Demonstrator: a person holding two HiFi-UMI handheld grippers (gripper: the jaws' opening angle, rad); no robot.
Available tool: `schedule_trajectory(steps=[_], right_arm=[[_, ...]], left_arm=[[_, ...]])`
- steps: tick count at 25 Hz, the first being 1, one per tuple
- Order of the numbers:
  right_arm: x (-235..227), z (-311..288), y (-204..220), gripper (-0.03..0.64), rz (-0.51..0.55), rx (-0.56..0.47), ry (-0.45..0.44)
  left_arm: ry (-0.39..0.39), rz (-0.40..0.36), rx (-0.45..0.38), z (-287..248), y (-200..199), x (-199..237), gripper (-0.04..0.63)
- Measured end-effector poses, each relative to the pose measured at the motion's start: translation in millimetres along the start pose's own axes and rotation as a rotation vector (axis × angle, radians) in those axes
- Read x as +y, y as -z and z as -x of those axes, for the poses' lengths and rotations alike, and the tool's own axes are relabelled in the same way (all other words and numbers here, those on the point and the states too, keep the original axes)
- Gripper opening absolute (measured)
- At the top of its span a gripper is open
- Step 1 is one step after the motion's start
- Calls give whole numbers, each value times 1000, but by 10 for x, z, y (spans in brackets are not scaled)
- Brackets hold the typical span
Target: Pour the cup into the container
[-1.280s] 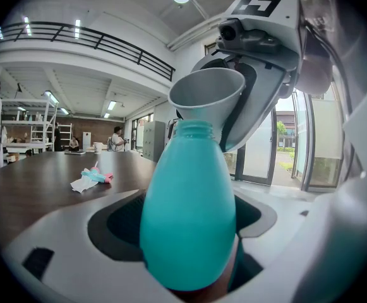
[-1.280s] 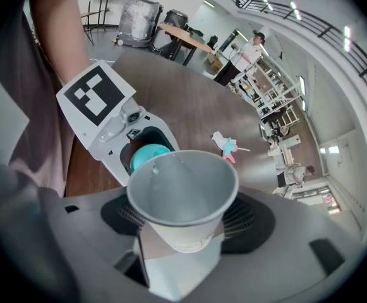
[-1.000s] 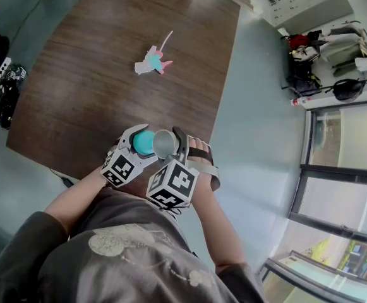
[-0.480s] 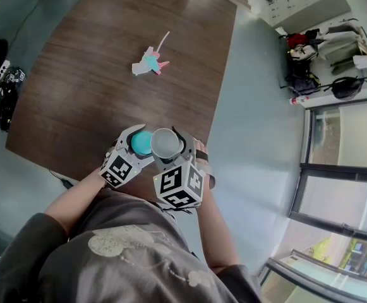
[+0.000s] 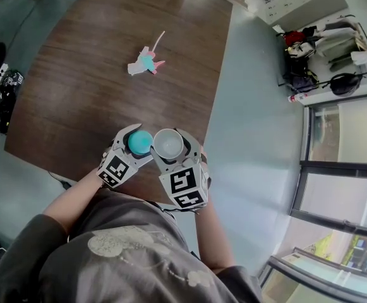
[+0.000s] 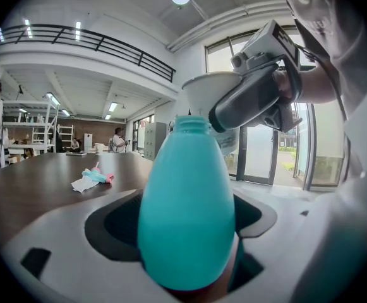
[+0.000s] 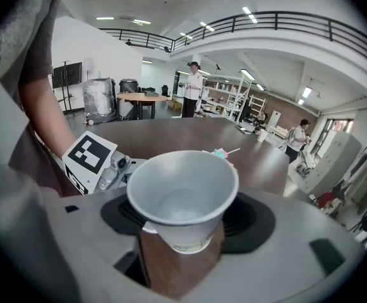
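Over the near edge of the brown table [image 5: 95,87] I hold both grippers side by side. My left gripper [image 5: 138,141] is shut on a teal bottle [image 5: 139,142] that stands upright with its mouth uncapped; it fills the left gripper view [image 6: 186,207]. My right gripper [image 5: 168,144] is shut on a pale paper cup [image 5: 168,144], gripped low on its body [image 7: 183,194]. From the left gripper view the cup [image 6: 210,90] hangs just above and behind the bottle's mouth. What is inside the cup I cannot tell.
A small pink, teal and white object [image 5: 142,62] lies farther back on the table. Bags and shelving [image 5: 309,49] stand on the floor to the right, cables [image 5: 3,96] to the left. People stand in the background of the hall [image 7: 194,90].
The right gripper has turned, its marker cube swinging right and toward me, and the cup's opening now faces up more fully. Bottle and left gripper have hardly moved.
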State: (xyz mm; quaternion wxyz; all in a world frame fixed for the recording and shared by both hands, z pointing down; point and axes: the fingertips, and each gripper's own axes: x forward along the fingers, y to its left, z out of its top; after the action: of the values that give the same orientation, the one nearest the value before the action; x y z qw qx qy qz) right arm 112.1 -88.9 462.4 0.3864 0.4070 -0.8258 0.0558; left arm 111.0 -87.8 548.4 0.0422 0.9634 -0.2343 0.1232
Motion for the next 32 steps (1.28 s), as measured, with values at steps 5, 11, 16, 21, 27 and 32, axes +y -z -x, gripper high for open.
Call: schedule_trajectory(steps=[5,11,16,21,27,32], right_arm=[[-48,53,58,307,-8,-8,24],[-85,75,139,307,-79,-46,38],[-108,116,236,307,-120,-67,59],[-83,154,318,307,-120,-71,75],[-21,206,418,307,-143,-89,75],[-56,229,605,307,-199,-106,111]], left_arm=[[-13,-10,1,-9,29,-12,403],[-26,-25,0,10,21,-33,412],[-31,-13,-6,57,-14,-85,440],[-59,-18,-5,100,1,-104,462],[-104,-13,-2,161,7,-85,483],[-133,-1,4,338,47,-153,483]])
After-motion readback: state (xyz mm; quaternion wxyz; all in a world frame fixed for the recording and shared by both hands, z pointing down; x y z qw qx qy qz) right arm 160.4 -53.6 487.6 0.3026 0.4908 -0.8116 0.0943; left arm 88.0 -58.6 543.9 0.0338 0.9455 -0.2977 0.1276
